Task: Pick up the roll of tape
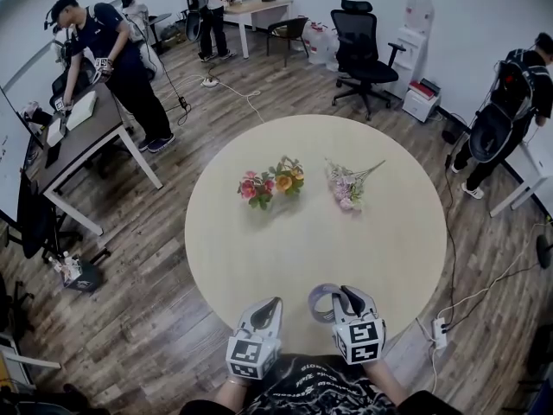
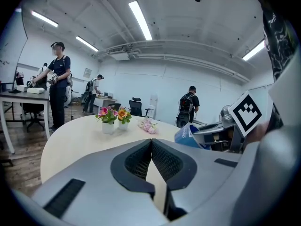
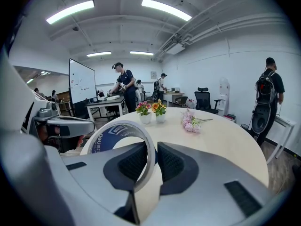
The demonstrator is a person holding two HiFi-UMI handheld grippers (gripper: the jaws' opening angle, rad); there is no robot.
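Observation:
The roll of tape (image 1: 321,303), white outside and blue inside, stands on edge, and my right gripper (image 1: 344,297) is shut on it near the front edge of the round table (image 1: 389,232). In the right gripper view the tape's band (image 3: 146,147) is pinched between the two pads, and its ring rises to the left. My left gripper (image 1: 272,305) hovers just left of it. Its pads meet with nothing between them (image 2: 151,142). The left gripper view shows the tape (image 2: 188,134) to its right, in the other gripper.
Two small pots of flowers (image 1: 270,182) and a pink bouquet (image 1: 347,184) lie mid-table. Around the table are a black office chair (image 1: 361,54), a desk with a person at the left (image 1: 112,59), another person at the right (image 1: 510,111), and a power strip (image 1: 439,331) on the floor.

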